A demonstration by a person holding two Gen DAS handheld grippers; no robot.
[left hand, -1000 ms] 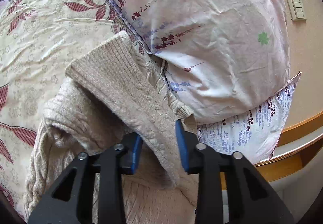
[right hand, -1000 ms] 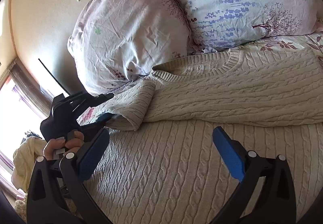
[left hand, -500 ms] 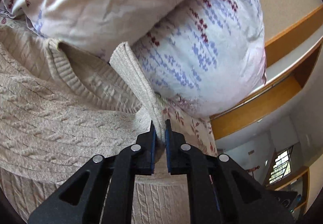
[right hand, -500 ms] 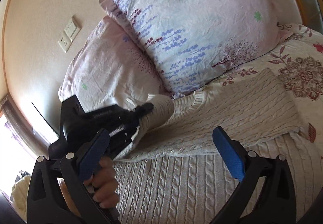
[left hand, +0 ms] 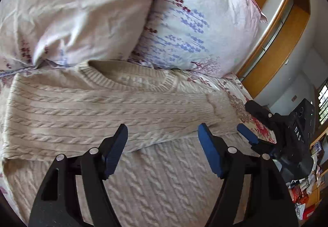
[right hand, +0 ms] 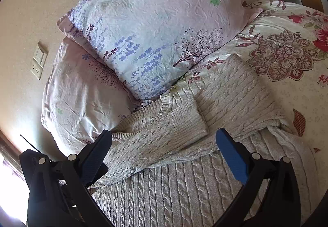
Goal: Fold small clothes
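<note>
A cream cable-knit sweater (left hand: 102, 108) lies flat on the bed with its neckline toward the pillows. Both sleeves are folded across its chest: one sleeve (right hand: 170, 130) overlaps the other sleeve (right hand: 235, 92). My left gripper (left hand: 162, 130) hovers over the folded sleeve. Its jaws are opening, with no cloth pinched between the blue pads. My right gripper (right hand: 164, 134) stands open above the sweater's body (right hand: 184, 175) and grips nothing. It also shows at the right edge of the left wrist view as the right gripper (left hand: 249, 122), beside the sweater's shoulder.
Two floral pillows (right hand: 153, 32) (right hand: 82, 94) lean against the wall just behind the neckline. The flowered bedsheet (right hand: 287, 53) spreads out to the right. A wooden shelf (left hand: 276, 42) curves behind the bed, and a wall socket (right hand: 39, 61) is on the left.
My left gripper carried the sleeve cuff across the chest, shut tight on it, then let go and opened. The sleeve now lies flat. Both grippers rolled and shifted sideways.
</note>
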